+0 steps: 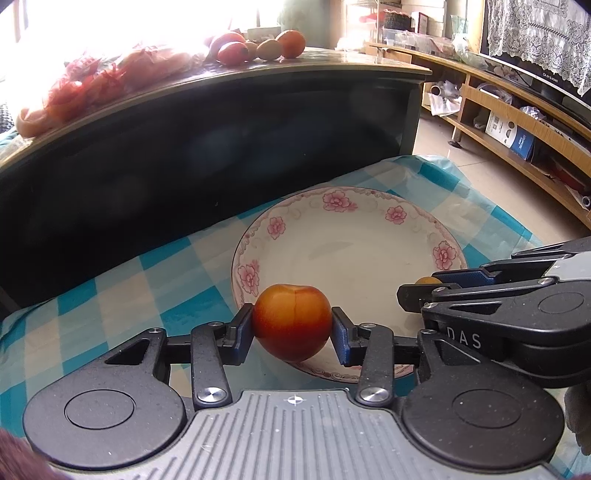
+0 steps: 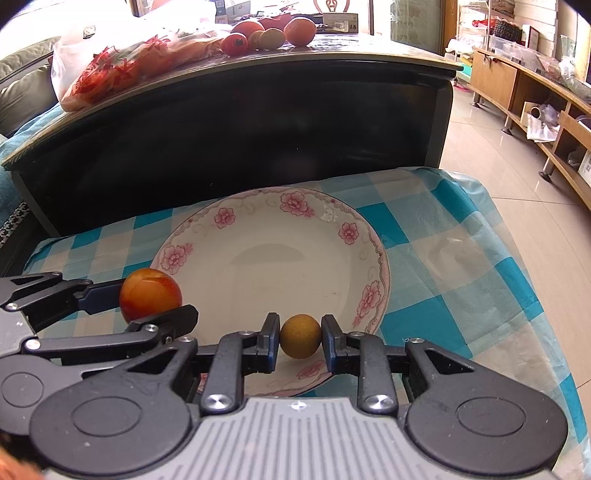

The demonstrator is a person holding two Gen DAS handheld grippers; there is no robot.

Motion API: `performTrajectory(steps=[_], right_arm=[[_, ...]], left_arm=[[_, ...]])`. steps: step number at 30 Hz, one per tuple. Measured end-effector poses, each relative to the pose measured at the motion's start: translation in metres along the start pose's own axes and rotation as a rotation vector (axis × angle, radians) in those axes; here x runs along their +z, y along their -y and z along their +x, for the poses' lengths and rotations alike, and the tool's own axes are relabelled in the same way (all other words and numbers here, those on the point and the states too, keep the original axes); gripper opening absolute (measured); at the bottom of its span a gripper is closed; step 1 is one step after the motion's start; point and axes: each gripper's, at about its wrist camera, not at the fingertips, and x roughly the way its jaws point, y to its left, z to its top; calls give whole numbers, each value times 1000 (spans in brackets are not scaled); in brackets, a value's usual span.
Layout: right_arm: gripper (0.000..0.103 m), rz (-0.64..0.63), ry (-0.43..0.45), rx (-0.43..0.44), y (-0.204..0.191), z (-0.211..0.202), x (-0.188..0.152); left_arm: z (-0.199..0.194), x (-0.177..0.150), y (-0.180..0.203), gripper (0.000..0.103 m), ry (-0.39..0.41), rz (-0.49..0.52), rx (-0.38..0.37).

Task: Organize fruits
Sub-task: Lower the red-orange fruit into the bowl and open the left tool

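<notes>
My left gripper (image 1: 292,326) is shut on an orange-red peach (image 1: 291,321), held over the near rim of a white plate with pink flowers (image 1: 354,236). In the right wrist view the same peach (image 2: 149,294) hangs at the plate's (image 2: 258,240) left edge. My right gripper (image 2: 300,336) is shut on a small brownish-yellow round fruit (image 2: 300,335) above the plate's near rim. From the left wrist view that gripper (image 1: 428,286) comes in at the right, and only a sliver of the small fruit (image 1: 427,280) shows. The plate holds nothing.
The plate lies on a blue-and-white checked cloth (image 2: 443,236). Behind it stands a dark table (image 2: 240,110) carrying more fruit (image 2: 273,33) and a red-printed plastic bag (image 2: 118,62). Wooden shelving (image 1: 517,122) and tiled floor (image 2: 517,155) lie to the right.
</notes>
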Motion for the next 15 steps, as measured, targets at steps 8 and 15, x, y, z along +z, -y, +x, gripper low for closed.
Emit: performTrajectory(steps=[8,15], right_arm=[[30,9,0,-5,1,0,0],[30,9,6,-14,0,-2,-1]], left_arm=[[1,0,-1,55,0,-6,4],[2,0,-4,62,-10,-25,4]])
